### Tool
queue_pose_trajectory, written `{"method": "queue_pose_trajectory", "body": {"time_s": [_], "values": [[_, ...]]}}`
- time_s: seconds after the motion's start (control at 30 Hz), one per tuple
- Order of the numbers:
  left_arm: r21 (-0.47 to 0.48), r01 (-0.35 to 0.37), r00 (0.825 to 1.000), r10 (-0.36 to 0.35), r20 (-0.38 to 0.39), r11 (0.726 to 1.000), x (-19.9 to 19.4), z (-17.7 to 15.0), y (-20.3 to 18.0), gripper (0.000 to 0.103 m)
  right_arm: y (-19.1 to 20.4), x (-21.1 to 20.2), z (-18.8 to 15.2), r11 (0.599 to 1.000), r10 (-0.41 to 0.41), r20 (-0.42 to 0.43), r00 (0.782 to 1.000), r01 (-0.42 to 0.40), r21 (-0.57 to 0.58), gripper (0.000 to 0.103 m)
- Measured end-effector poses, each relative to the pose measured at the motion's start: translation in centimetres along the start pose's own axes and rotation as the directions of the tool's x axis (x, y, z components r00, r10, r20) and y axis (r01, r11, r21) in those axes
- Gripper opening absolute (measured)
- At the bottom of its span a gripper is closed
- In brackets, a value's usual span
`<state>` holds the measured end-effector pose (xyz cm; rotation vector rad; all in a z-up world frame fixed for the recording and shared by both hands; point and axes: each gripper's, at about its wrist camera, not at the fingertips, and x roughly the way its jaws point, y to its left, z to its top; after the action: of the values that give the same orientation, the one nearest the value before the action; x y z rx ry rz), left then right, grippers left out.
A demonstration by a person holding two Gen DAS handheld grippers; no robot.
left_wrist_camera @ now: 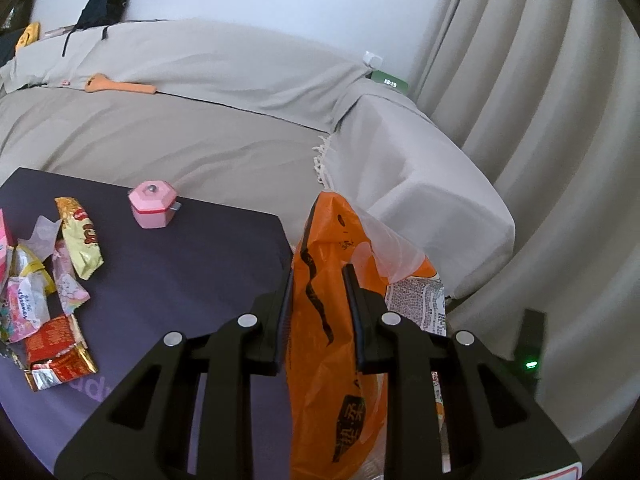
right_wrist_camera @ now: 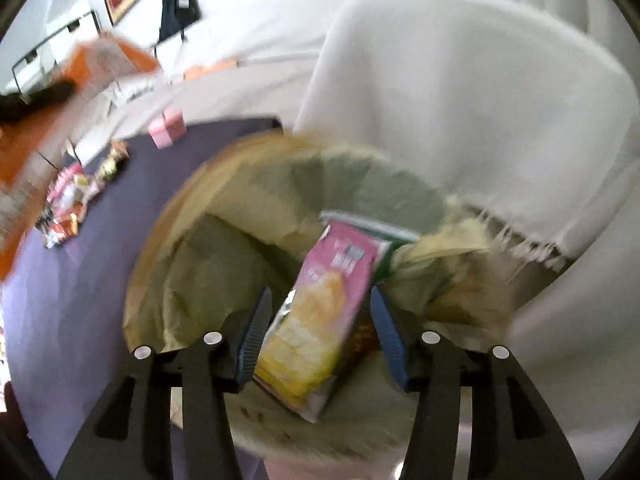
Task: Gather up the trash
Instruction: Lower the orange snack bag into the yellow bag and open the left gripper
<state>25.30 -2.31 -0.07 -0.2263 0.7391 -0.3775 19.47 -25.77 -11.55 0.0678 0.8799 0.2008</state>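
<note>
My left gripper (left_wrist_camera: 318, 280) is shut on an orange plastic package (left_wrist_camera: 332, 328) and holds it upright past the right edge of the dark purple table (left_wrist_camera: 192, 272). Several snack wrappers (left_wrist_camera: 52, 292) lie in a heap at the table's left. My right gripper (right_wrist_camera: 320, 300) hangs over a bin lined with a pale bag (right_wrist_camera: 224, 256). Its jaws stand wide apart. A pink and yellow chip bag (right_wrist_camera: 320, 312) sits between them, and no pad visibly touches it. The right wrist view is blurred. The wrapper heap also shows there (right_wrist_camera: 76, 196).
A pink hexagonal box (left_wrist_camera: 152, 205) stands near the table's far edge. A sofa under a beige cover (left_wrist_camera: 200, 112) runs behind the table, with an orange tool (left_wrist_camera: 120, 86) on it. Curtains (left_wrist_camera: 540, 100) hang at the right. A black device with a green light (left_wrist_camera: 530, 344) stands by them.
</note>
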Motion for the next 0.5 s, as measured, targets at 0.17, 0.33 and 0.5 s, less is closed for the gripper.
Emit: {"method": "queue_pose_trajectory", "body": {"time_s": [0.17,0.33,0.5], "values": [[0.022,0.031,0.999,-0.03,-0.037,0.999,1.5,-0.8,-2.0,0.022,-2.3,-4.6,0.4,0.997,-0.068,0.125,0.99,0.063,0.043,0.049],[0.065,0.083,0.992,-0.077,-0.102,0.994,4.9,-2.6,-5.4,0.022,-5.5,-7.5,1.0,0.986,-0.137,0.201,0.97,0.115,0.121,0.049],[0.095,0.111,0.984,-0.097,-0.147,0.989,9.1,-4.5,-8.2,0.022,-8.8,-9.0,0.9,0.977,-0.144,0.26,0.955,0.096,0.188,0.049]]}}
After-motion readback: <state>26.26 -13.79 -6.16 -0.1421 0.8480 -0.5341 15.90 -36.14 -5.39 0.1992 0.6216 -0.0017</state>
